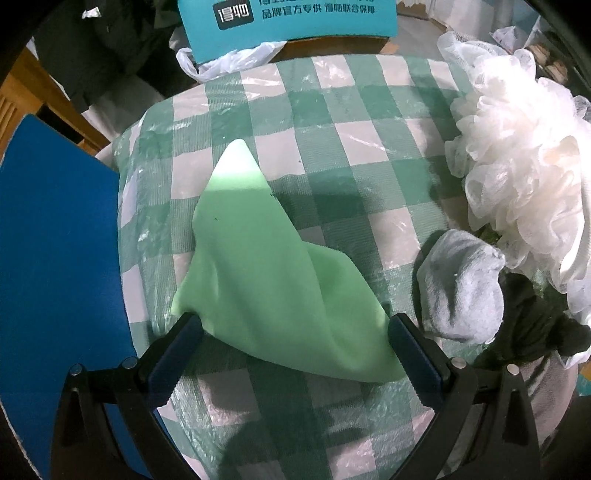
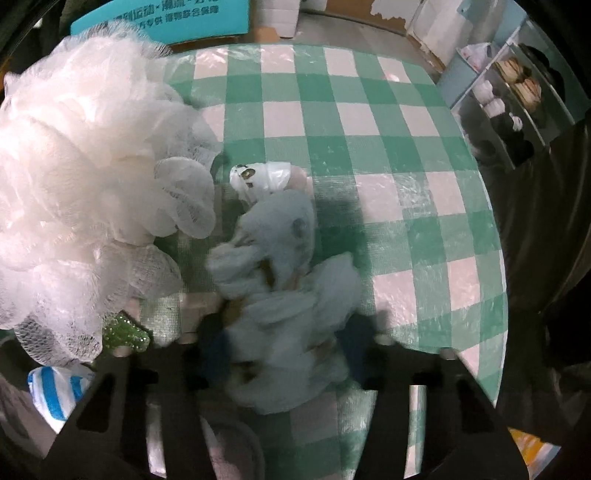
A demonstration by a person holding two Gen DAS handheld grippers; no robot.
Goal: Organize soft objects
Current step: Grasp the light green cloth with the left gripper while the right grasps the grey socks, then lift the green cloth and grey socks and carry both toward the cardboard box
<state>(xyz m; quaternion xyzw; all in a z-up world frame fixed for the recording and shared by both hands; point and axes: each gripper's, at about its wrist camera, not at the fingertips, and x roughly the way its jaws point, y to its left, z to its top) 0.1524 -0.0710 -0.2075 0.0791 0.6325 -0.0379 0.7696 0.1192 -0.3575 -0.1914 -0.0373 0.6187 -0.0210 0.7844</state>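
A round table under a green-and-white checked cloth (image 1: 332, 122), itself sealed beneath clear plastic film, carries a scatter of soft goods. In the left wrist view, the left gripper (image 1: 295, 330) points down over a pale green cloth (image 1: 266, 280), its two blue-padded fingers (image 1: 177, 354) standing wide apart on either side of the cloth's near edge; whether the pads touch the fabric cannot be told. The cloth lies in a loose peaked fold, its far tip catching light. To its right sits a pale grey sock (image 1: 461, 284), just beside a dark bundle (image 1: 532, 325) and a large white mesh bath pouf (image 1: 524, 177). A blue board (image 1: 55, 258) stands at the table's left edge, and a teal printed carton (image 1: 291, 22) with a white plastic bag (image 1: 229, 62) lies beyond the far rim.

In the right wrist view, blurred low down, the right gripper (image 2: 284, 343) closes around a bunched pale grey-blue fabric piece (image 2: 291, 332), the dark fingers (image 2: 358, 343) pressing its sides. A small white plush face (image 2: 258, 177) rests at the bundle's far end. The pouf (image 2: 92, 177) fills the left; a green sequinned scrap (image 2: 125, 334) and a blue-and-white striped sock (image 2: 55, 395) lie beneath it. At far right, a compartmented shelf organiser (image 2: 509, 99) holds rolled white and dark items.
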